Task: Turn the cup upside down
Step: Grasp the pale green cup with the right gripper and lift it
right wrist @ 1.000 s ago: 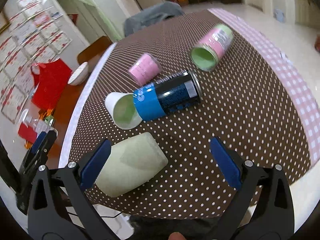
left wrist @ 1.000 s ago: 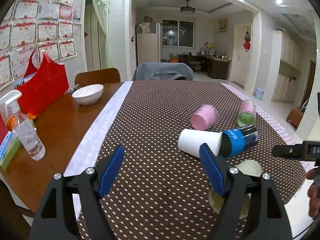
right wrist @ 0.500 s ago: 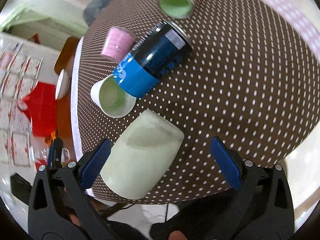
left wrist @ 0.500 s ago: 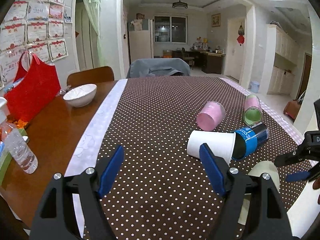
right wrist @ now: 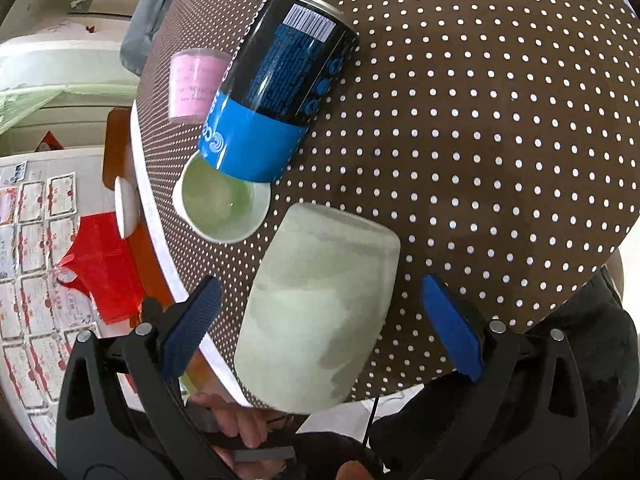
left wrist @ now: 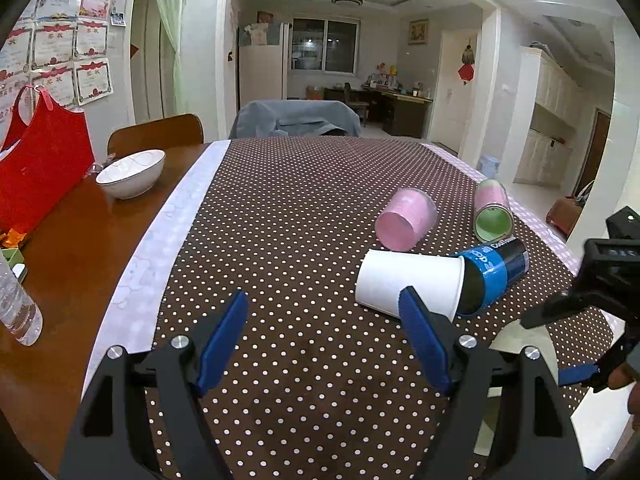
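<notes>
Five containers lie on their sides on the dotted brown tablecloth (left wrist: 288, 216). A pale green cup (right wrist: 320, 312) lies at the near edge of the cloth. Beyond it a white paper cup (right wrist: 218, 208) shows an empty inside, its mouth touching the blue end of a black-and-blue can (right wrist: 276, 96). Farther off lie a pink cup (left wrist: 406, 218) and, to its right, a green-and-pink can (left wrist: 493, 210).

The right gripper (right wrist: 320, 324) hangs above the pale green cup with its blue-padded fingers spread wide, one on each side of the cup and neither touching it. The left gripper (left wrist: 324, 340) is also spread open over bare cloth, with the white paper cup just beyond its right finger and nothing between the fingers.

Left of the cloth the wooden table (left wrist: 80, 240) carries a white bowl (left wrist: 132, 174), a red bag (left wrist: 40, 164) and a clear bottle (left wrist: 16, 312). Certificates (left wrist: 68, 44) cover the left wall, and the far room holds a window and a desk.
</notes>
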